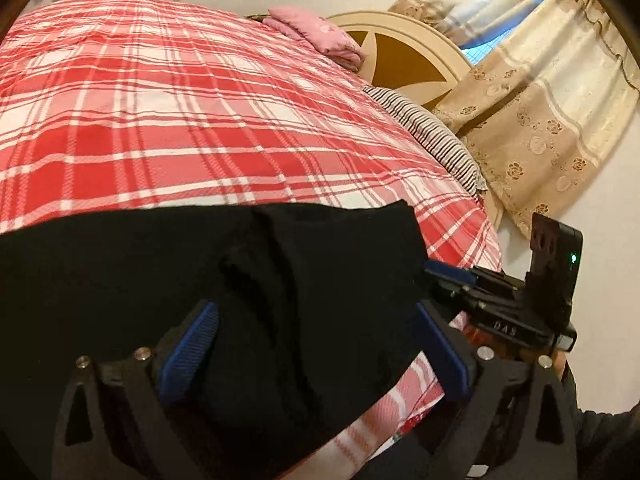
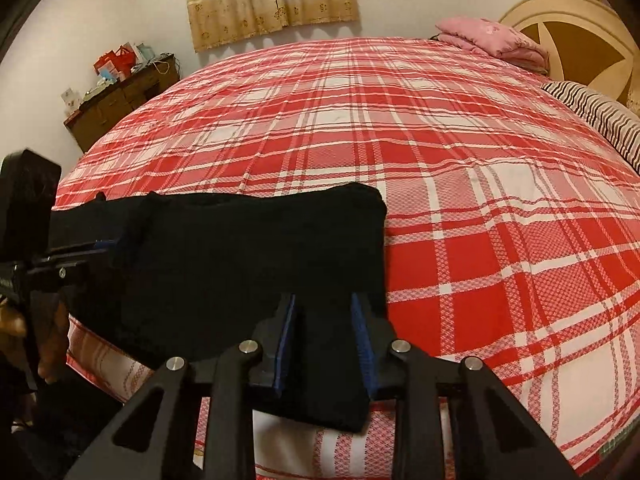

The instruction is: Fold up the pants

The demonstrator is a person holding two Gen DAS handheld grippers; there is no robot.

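Pants [image 1: 224, 288], plain black and matte, lie in a folded slab at the near edge of a bed [image 1: 200, 120] spread with a red-and-white plaid sheet. In the left wrist view, creases run down the middle of the cloth; the left tongs [image 1: 316, 354] stand wide open astride the fabric, blue pads clear of it, and the right tongs [image 1: 448, 276] reach in at its right edge. In the right wrist view, the pants form a neat dark rectangle with a squared far corner, and the right tongs [image 2: 324, 340] are narrowed about a fold hanging over the bed's near edge; whether the pads pinch it I cannot tell.
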